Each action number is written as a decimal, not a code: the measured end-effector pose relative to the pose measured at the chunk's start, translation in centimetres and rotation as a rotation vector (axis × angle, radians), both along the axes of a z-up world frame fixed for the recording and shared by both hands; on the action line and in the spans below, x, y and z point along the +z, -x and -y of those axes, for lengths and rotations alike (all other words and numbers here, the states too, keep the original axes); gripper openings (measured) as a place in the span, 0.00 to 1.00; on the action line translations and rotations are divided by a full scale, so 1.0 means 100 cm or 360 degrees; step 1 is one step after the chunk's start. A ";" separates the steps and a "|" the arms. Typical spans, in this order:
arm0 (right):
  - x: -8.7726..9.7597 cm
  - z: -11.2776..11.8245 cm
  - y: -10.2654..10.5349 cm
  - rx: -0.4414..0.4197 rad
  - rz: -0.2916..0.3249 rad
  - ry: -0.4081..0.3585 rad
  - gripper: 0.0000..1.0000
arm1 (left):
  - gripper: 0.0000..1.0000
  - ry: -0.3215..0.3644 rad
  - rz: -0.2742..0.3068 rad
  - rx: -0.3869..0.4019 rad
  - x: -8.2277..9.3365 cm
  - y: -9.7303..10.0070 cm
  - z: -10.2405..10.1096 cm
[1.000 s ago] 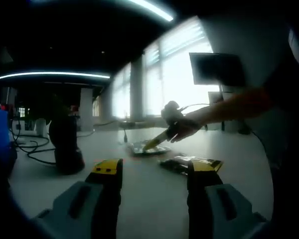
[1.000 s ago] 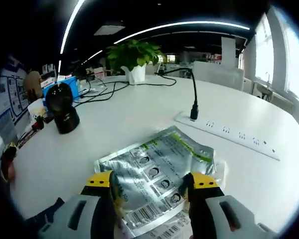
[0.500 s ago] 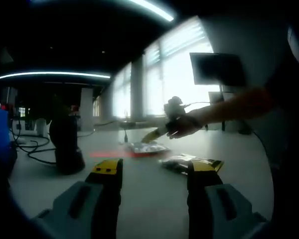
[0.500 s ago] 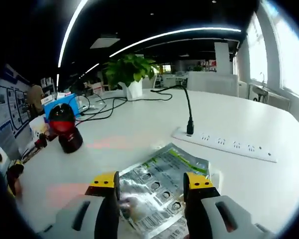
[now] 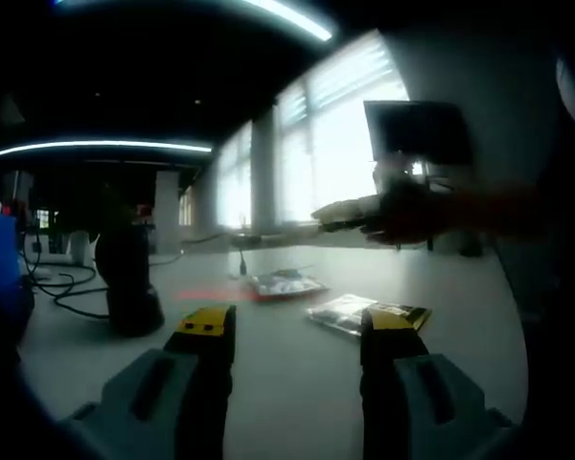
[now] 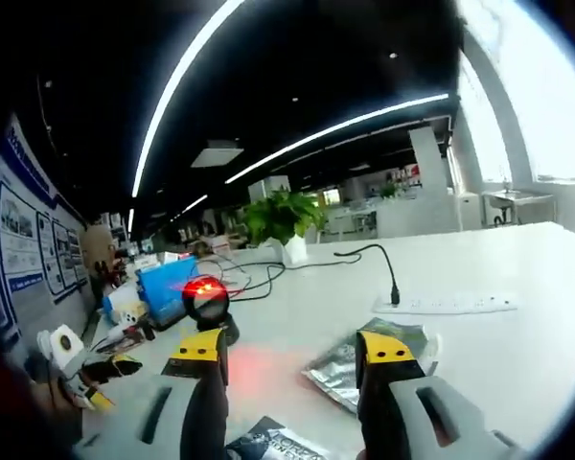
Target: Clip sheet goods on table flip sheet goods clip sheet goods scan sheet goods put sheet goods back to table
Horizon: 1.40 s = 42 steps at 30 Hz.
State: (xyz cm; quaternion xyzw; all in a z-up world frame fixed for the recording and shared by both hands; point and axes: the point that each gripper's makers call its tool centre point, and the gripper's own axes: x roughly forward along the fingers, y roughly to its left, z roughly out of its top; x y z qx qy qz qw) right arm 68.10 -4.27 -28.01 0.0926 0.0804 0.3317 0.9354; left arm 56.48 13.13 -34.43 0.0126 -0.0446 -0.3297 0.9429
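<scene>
Where the white table point(image 6: 517, 335) spreads beneath ceiling light strips point(image 6: 187, 81), two silver packets point(image 5: 286, 284) point(image 5: 364, 312) are seen. Both the left gripper point(image 5: 297, 331) and right gripper point(image 6: 292, 350) are held open, gripping nothing.

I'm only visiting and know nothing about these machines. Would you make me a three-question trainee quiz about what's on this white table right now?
1. True or false: in the right gripper view, the right gripper is clamped on a silver pouch.
2. Multiple choice: in that view, the black cable ends in
A. the potted plant
B. the white power strip
C. the blue box
3. Fill in: the scanner shows a ___ glow.

Key
1. False: its jaws stand apart with nothing between them, and the pouch lies on the table.
2. B.
3. Red.
</scene>
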 end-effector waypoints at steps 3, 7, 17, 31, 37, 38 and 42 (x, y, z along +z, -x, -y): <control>0.010 0.005 0.018 -0.0020 0.0053 -0.0052 0.48 | 0.45 0.0005 0.0000 0.0005 0.000 0.000 0.000; 0.012 0.005 0.038 -0.0060 0.0137 -0.0040 0.48 | 0.45 0.0023 -0.0011 0.0009 0.001 -0.001 -0.001; 0.003 0.041 0.053 -0.0176 0.0305 0.0194 0.48 | 0.45 0.0034 -0.0012 0.0013 0.002 0.000 0.000; -0.033 0.093 0.097 -0.0299 0.0301 0.0086 0.46 | 0.46 0.0070 -0.0032 0.0015 0.002 -0.002 -0.002; -0.048 0.103 0.110 -0.0327 0.0406 0.0051 0.48 | 0.42 0.0079 -0.0013 0.0003 0.004 0.000 -0.002; -0.048 0.106 0.111 -0.0362 0.0458 0.0075 0.47 | 0.42 0.0073 -0.0029 0.0000 0.002 0.000 -0.001; -0.064 0.102 0.114 -0.0347 0.0410 0.0139 0.46 | 0.43 0.0066 -0.0039 0.0010 0.001 -0.001 -0.003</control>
